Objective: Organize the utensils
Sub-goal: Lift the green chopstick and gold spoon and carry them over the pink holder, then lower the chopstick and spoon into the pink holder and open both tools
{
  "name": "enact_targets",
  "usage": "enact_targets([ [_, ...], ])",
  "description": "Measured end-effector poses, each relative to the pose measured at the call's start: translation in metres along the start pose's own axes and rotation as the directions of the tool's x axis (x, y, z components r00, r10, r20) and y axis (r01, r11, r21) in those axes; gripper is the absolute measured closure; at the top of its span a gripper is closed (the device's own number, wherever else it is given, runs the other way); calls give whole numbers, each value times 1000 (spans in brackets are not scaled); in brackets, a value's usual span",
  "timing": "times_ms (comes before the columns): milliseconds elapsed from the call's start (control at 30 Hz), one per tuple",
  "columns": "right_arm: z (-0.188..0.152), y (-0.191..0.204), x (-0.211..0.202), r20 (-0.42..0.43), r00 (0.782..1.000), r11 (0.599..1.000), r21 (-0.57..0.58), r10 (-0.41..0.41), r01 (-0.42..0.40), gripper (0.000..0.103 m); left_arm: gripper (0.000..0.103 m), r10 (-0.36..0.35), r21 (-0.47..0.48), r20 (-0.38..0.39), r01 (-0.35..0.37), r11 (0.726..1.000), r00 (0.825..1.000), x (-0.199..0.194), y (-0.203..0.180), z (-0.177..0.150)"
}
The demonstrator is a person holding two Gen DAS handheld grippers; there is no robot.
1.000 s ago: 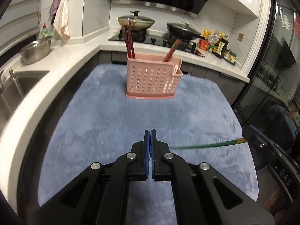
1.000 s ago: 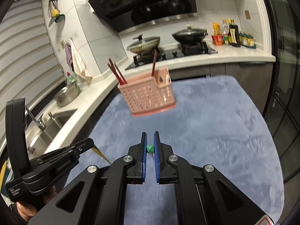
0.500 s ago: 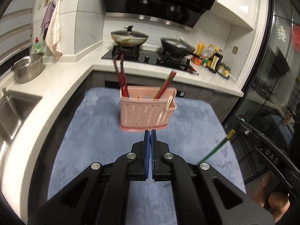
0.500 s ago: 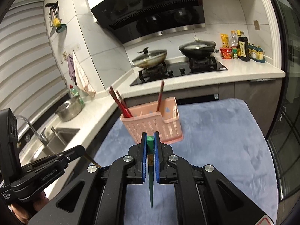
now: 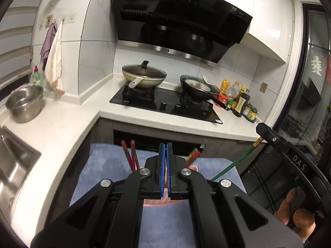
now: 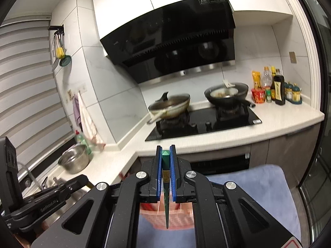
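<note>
My right gripper (image 6: 165, 153) clamps a green chopstick (image 6: 166, 188), tip down over the pink basket (image 6: 159, 214) on the blue mat (image 6: 266, 184). Left gripper (image 5: 165, 145): fingers pressed together, holding nothing. Red chopsticks (image 5: 130, 155) stand in the basket.

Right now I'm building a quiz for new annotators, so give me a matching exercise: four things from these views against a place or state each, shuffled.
Things:
1. green chopstick
2. left gripper
3. red chopsticks
4. steel bowl

Places or states:
A. on the white counter near the sink
B. standing in the pink basket
C. shut, holding nothing
D. clamped in the right gripper, tip pointing down

Pairs: 1-D, 2-C, 3-B, 4-A
</note>
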State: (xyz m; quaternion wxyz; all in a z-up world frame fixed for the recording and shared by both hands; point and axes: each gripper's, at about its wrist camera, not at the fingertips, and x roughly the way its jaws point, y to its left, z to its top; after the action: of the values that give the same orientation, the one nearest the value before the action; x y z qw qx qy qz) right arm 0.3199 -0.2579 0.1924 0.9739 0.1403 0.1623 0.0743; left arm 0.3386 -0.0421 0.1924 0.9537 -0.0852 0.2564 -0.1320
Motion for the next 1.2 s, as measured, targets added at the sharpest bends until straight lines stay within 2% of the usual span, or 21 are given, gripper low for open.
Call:
enact_targets([
  [133, 13, 0, 25, 17, 1000, 1000, 2, -13, 13, 96, 102, 14, -8, -3, -14, 1000, 1000, 24, 4, 6],
  [333, 15, -7, 64, 5, 999, 999, 13, -35, 35, 96, 102, 35, -8, -57, -36, 999, 998, 62, 11, -5],
  [700, -37, -18, 109, -135, 990, 999, -5, -45, 44, 96, 102, 64, -14, -153, -67, 998, 986, 107, 25, -44],
  [1100, -69, -11, 126, -227, 973, 999, -43, -34, 24, 96, 101, 99, -13, -160, -102, 995, 982, 127, 30, -57],
  [1133, -70, -11, 127, -231, 972, 999, -42, -32, 23, 95, 101, 107, -10, -157, -110, 994, 982, 127, 30, -57],
  [1200, -71, -11, 126, -235, 971, 999, -40, -39, 31, 85, 101, 117, -5, -146, -119, 993, 982, 124, 30, -57],
])
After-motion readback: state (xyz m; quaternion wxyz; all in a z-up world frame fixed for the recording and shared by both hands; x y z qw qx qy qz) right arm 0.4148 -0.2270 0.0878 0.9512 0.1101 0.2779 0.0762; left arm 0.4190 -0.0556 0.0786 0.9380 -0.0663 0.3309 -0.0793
